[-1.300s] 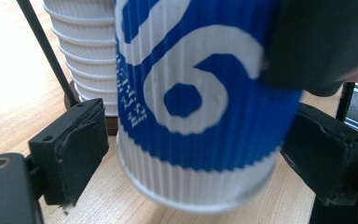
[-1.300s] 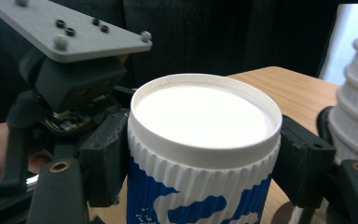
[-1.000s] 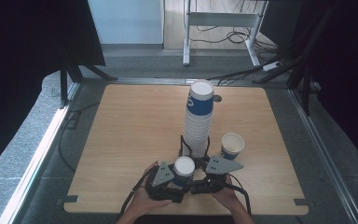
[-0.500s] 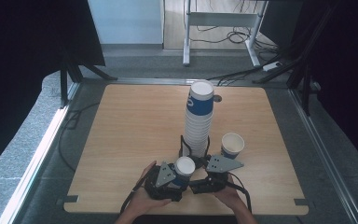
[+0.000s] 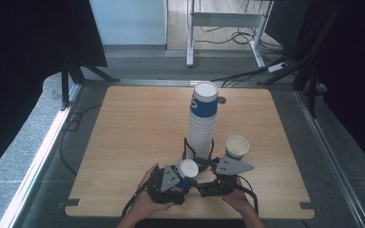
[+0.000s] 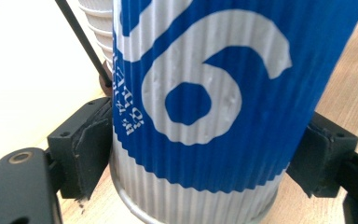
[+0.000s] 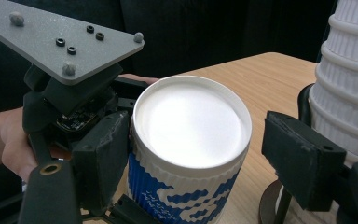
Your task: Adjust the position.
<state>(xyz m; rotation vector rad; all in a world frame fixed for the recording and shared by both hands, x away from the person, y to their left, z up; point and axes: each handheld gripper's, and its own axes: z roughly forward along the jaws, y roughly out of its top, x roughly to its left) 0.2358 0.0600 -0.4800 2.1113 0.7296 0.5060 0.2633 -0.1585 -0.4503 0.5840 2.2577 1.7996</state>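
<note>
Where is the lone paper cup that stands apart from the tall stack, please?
In the high view the lone paper cup stands upright on the table, just right of the tall stack and beyond the right gripper.

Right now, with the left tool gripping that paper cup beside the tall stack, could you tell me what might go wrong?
1. The blue-and-white paper cup is squeezed by the left tool; its thin wall may crush.
2. The tall cup stack stands close behind; a careless lift could topple it.
3. The right tool, jaws just opened, flanks the cup and may snag its rim.
</note>
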